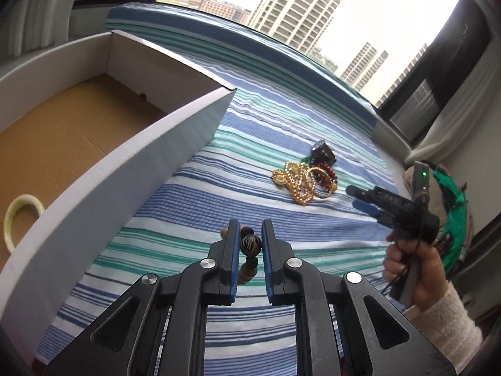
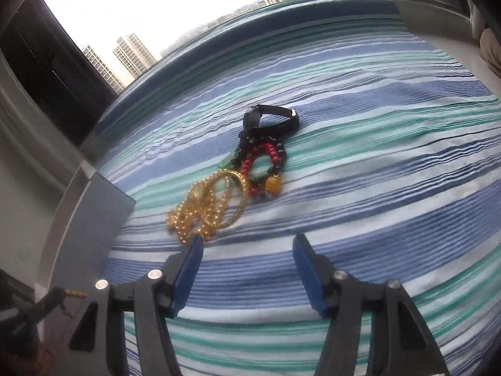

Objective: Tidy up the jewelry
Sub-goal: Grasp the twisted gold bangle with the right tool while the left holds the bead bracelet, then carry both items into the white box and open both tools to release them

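Observation:
My left gripper [image 1: 250, 235] is shut on a brown beaded bracelet [image 1: 250, 245] with a striped bead, held above the striped cloth beside the white cardboard box [image 1: 150, 153]. A pale green bangle [image 1: 18, 216] lies inside the box. A jewelry pile sits on the cloth: gold bead necklace [image 2: 200, 210], red and black bead bracelets [image 2: 263, 163], black watch [image 2: 269, 117]. The pile also shows in the left wrist view [image 1: 307, 178]. My right gripper [image 2: 247, 247] is open and empty just short of the pile; it shows in the left wrist view [image 1: 357, 197].
A blue, green and white striped cloth [image 2: 375, 156] covers the surface. A window with tall buildings lies beyond it [image 1: 313, 6]. A green object [image 1: 454, 194] sits at the right edge by the wall.

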A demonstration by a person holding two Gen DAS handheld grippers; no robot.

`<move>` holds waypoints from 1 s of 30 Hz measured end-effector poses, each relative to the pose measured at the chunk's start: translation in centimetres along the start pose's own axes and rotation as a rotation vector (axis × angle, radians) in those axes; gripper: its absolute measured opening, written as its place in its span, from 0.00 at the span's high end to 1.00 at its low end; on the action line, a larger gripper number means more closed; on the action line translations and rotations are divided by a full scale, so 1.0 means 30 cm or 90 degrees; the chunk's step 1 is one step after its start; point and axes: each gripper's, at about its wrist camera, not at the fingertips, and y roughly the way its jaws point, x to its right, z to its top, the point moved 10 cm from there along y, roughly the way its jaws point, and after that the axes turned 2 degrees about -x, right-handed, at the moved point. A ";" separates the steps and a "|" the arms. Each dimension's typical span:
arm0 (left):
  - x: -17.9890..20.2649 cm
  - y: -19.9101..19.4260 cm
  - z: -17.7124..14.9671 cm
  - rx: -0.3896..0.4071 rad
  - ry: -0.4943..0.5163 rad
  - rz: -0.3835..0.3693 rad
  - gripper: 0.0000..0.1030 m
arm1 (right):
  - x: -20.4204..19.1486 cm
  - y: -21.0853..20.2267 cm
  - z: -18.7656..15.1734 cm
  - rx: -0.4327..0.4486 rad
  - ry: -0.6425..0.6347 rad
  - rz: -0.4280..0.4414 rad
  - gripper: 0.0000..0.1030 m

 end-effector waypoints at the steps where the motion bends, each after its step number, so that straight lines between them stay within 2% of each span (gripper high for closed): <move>1: -0.006 -0.015 0.000 0.003 -0.002 0.000 0.89 | -0.009 0.043 0.017 -0.019 0.012 0.005 0.47; 3: -0.019 -0.050 0.000 0.010 -0.002 0.001 0.89 | -0.031 0.114 0.034 -0.046 0.025 0.006 0.51; 5: -0.032 -0.093 -0.003 0.014 -0.005 -0.001 0.89 | -0.043 0.174 0.033 -0.069 0.012 -0.025 0.57; 7: -0.034 -0.135 -0.004 0.021 -0.006 -0.012 0.89 | -0.030 0.193 0.038 -0.057 0.007 -0.074 0.80; 9: -0.035 -0.183 0.000 0.030 -0.004 -0.027 0.89 | -0.042 0.170 0.035 -0.034 -0.013 -0.091 0.93; 13: -0.058 -0.273 0.023 0.037 -0.026 -0.075 0.89 | -0.130 0.043 0.064 0.024 -0.069 -0.079 0.93; 15: -0.077 -0.340 0.051 0.051 -0.040 -0.090 0.89 | -0.218 -0.031 0.086 0.055 -0.114 -0.069 0.93; 18: -0.111 -0.460 0.109 0.087 -0.054 -0.101 0.89 | -0.380 -0.137 0.090 0.075 -0.167 -0.022 0.93; 21: -0.174 -0.566 0.171 0.127 -0.058 -0.070 0.89 | -0.580 -0.189 0.073 0.080 -0.217 0.039 0.93; 24: -0.279 -0.618 0.226 0.158 -0.071 -0.009 0.89 | -0.792 -0.187 0.026 0.063 -0.258 0.105 0.93; 27: -0.410 -0.604 0.260 0.163 -0.097 0.050 0.89 | -0.992 -0.132 -0.053 0.026 -0.286 0.160 0.93; 30: -0.553 -0.533 0.276 0.147 -0.131 0.108 0.89 | -1.162 -0.044 -0.132 -0.015 -0.314 0.188 0.93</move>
